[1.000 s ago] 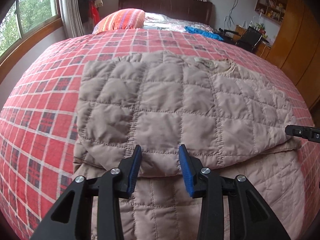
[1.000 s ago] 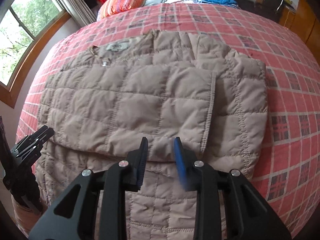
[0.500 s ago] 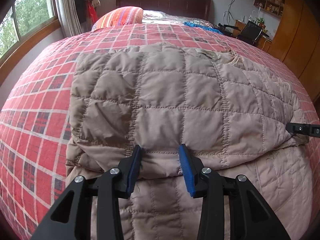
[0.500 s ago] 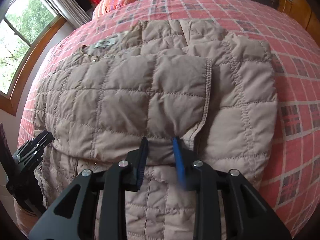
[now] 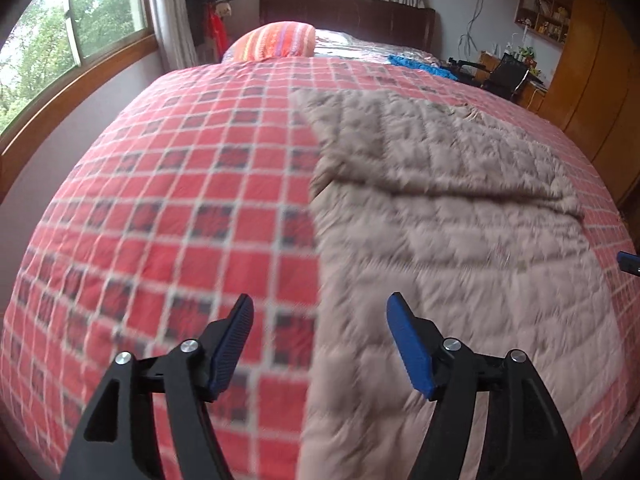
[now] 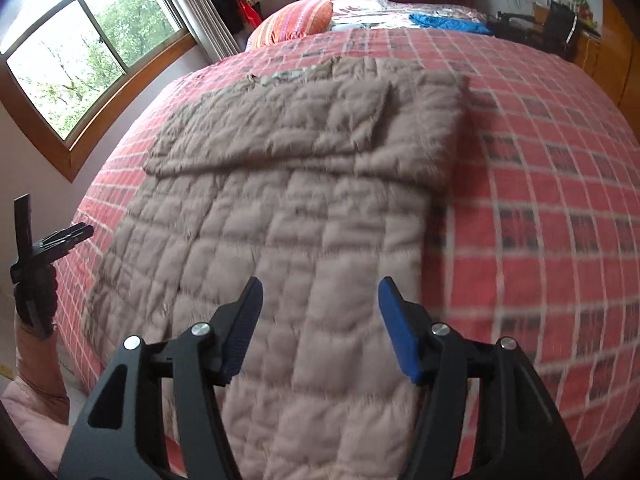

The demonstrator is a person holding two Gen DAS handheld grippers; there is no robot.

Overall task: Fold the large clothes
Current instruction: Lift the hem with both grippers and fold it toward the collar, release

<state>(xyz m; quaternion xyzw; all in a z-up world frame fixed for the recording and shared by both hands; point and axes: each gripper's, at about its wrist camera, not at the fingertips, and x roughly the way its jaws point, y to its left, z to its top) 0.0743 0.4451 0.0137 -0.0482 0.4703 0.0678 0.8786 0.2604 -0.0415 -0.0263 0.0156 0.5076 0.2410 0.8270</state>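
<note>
A beige quilted jacket (image 5: 448,216) (image 6: 304,184) lies flat on the red checked bedspread (image 5: 168,200) (image 6: 552,208), its sleeves folded across the upper half. My left gripper (image 5: 318,344) hangs open above the jacket's left edge, holding nothing. My right gripper (image 6: 320,324) is open over the jacket's lower right part, also with nothing in it. The left gripper (image 6: 60,240) appears at the left edge of the right wrist view, held by a gloved hand. A blue tip of the right gripper (image 5: 628,262) pokes in at the right edge of the left wrist view. Both views are motion-blurred.
A striped orange pillow (image 5: 276,40) (image 6: 296,20) and a blue cloth (image 5: 420,66) (image 6: 448,22) lie near the dark headboard (image 5: 348,12). Windows (image 5: 72,40) line the left wall. Wooden cabinets (image 5: 592,80) and a cluttered desk (image 5: 512,76) stand at the right.
Both grippers have let go of the folded sleeve edge, opened wide and pulled back from the jacket. The left one has swung out toward the jacket's left side.
</note>
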